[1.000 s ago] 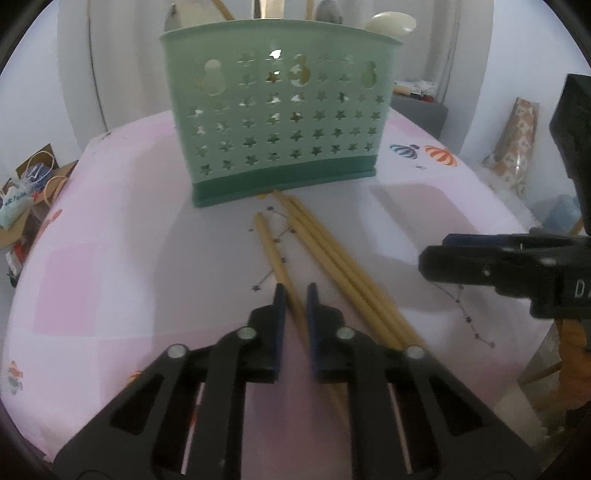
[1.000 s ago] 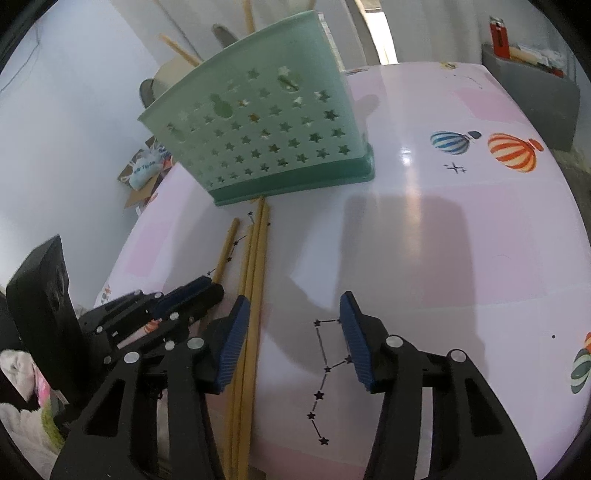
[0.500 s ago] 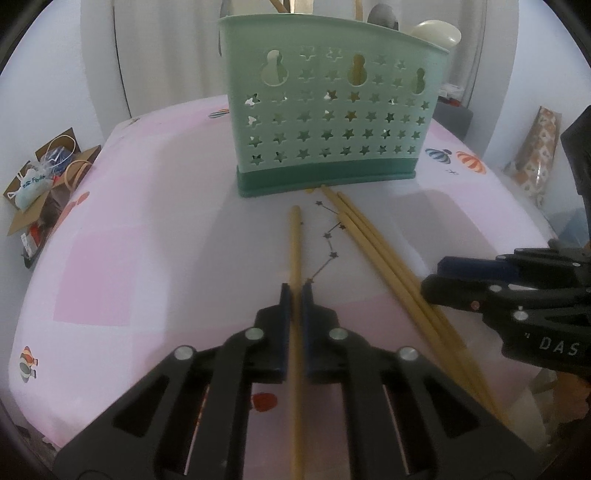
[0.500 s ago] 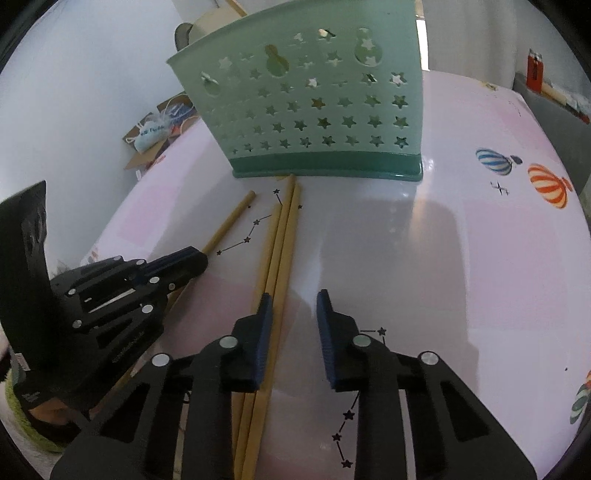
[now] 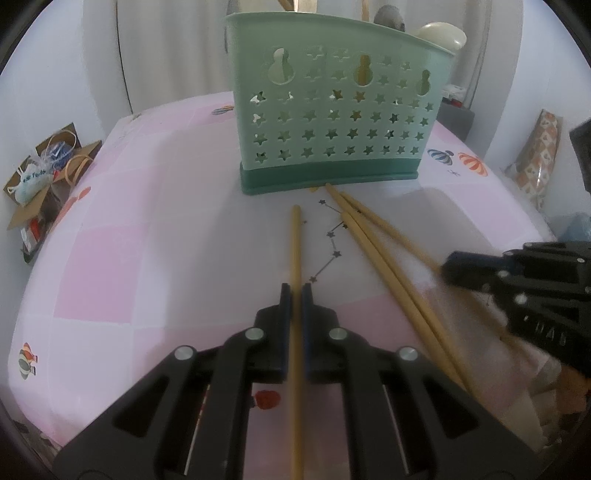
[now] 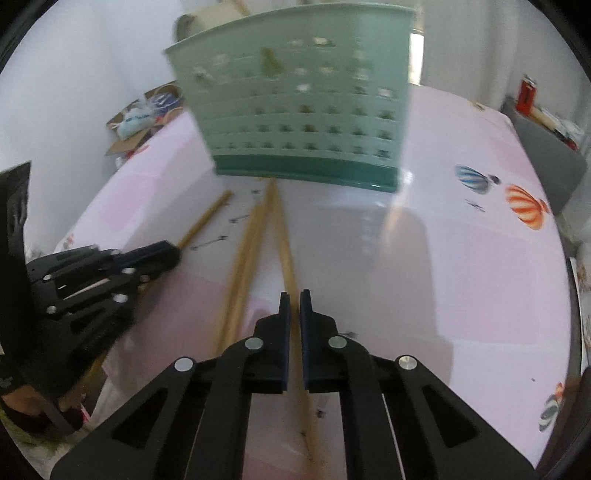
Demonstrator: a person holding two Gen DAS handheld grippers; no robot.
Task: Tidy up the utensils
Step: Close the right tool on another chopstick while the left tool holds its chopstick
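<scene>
A green star-perforated utensil basket (image 5: 332, 125) stands at the far side of the pink tablecloth; it also shows in the right wrist view (image 6: 299, 110). Several wooden chopsticks lie in front of it. My left gripper (image 5: 295, 291) is shut on one chopstick (image 5: 295, 243), which points at the basket. My right gripper (image 6: 291, 299) is shut on another chopstick (image 6: 284, 236). Two more chopsticks (image 6: 247, 254) lie side by side between the grippers. In the left wrist view the right gripper (image 5: 454, 266) is at the right.
Spoons and chopsticks stand in the basket (image 5: 439, 33). An open cardboard box (image 5: 48, 173) with clutter sits off the table's left. A patterned roll (image 5: 539, 155) and a grey box (image 6: 546, 147) are to the right. The table's front edge is close below me.
My left gripper closed on its chopstick and turned it straight toward the basket. My right gripper closed from wide open onto another chopstick, splitting it off from the other two.
</scene>
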